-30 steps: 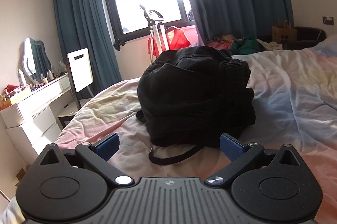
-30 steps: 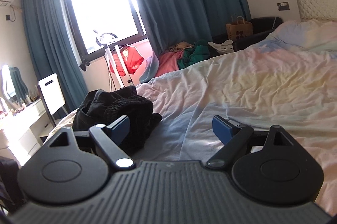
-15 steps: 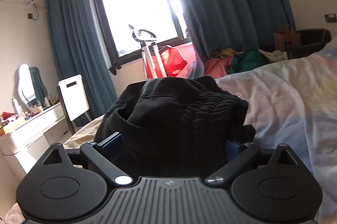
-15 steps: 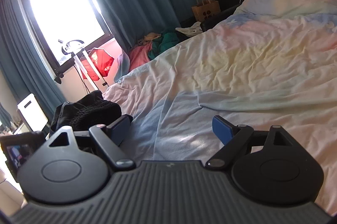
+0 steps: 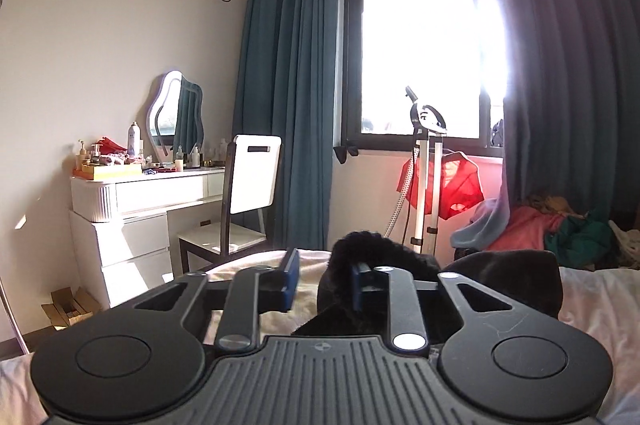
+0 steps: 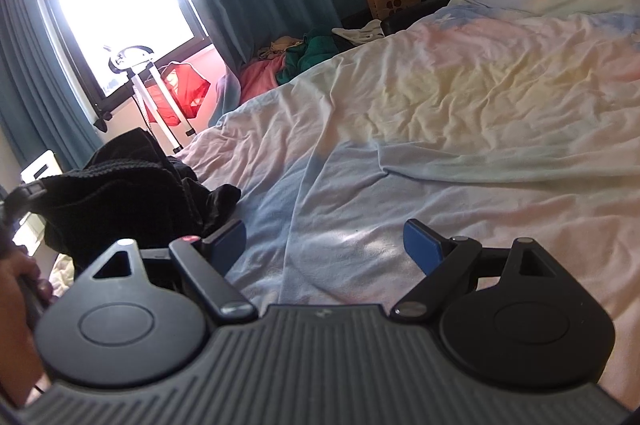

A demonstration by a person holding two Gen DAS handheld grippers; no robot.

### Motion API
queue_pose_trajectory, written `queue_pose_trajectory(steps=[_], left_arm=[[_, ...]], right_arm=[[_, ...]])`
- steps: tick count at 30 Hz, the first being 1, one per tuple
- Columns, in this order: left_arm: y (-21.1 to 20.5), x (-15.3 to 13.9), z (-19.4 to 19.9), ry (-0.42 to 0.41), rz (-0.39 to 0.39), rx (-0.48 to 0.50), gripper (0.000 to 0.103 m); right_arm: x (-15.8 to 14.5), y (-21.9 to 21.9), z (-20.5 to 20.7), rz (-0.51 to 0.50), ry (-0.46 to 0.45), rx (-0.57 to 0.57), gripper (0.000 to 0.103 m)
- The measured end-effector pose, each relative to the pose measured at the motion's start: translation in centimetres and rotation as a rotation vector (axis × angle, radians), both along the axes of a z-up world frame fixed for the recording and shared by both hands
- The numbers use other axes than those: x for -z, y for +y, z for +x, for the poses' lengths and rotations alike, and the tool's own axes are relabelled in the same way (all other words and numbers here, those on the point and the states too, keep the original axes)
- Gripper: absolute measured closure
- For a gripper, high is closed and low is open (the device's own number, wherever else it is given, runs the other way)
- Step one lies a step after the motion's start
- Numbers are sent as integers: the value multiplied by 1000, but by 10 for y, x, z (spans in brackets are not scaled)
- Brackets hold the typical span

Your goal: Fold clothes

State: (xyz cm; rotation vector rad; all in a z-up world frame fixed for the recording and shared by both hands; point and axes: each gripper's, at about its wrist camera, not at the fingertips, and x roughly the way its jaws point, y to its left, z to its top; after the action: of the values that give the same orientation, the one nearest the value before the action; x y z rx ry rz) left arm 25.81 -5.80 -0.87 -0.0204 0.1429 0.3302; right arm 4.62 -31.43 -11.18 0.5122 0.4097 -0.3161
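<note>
Bed: we work over a pastel sheet (image 6: 460, 129).
Left gripper (image 5: 324, 285): narrowed, pinching the black garment (image 5: 500, 277)'s edge, we think.
Right gripper (image 6: 324, 245): spread wide, holding nothing.
Garment: bundled at the bed's left edge.

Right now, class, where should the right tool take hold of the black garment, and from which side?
Grip the loose corner of the black garment where it spills onto the bedsheet. That corner lies thin and free on the pile's bed side, so the open right tool can probably slide in low along the sheet from there.
</note>
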Motion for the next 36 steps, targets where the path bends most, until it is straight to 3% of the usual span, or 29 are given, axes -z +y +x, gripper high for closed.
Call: queue_pose_trajectory(steps=[6, 10, 14, 17, 20, 23, 26, 31, 36], left_arm=[[77, -45, -59, -92, -33, 68, 95], [138, -61, -117, -94, -121, 137, 95], [187, -44, -159, -115, -106, 131, 95], [214, -22, -176, -84, -152, 118, 95], [246, -3, -179, -29, -305, 95, 95], [273, 7, -168, 8, -405, 91, 95], [279, 12, -161, 4, -382, 102, 95], [260, 14, -147, -15, -323, 119, 96], [197, -15, -147, -100, -164, 233, 96]], right_arm=[[0, 20, 4, -39, -34, -69, 16], [-3, 33, 0, -43, -77, -141, 16], [-7, 55, 0, -31, -94, -287, 16], [-6, 81, 2, -48, -79, -419, 16], [-2, 114, 4, -89, -35, -523, 16], [2, 138, 7, -130, 3, -581, 16], [2, 153, 8, -209, 13, -596, 16], [1, 149, 13, -203, 22, -544, 16], [-11, 124, 12, -193, 1, -386, 16]])
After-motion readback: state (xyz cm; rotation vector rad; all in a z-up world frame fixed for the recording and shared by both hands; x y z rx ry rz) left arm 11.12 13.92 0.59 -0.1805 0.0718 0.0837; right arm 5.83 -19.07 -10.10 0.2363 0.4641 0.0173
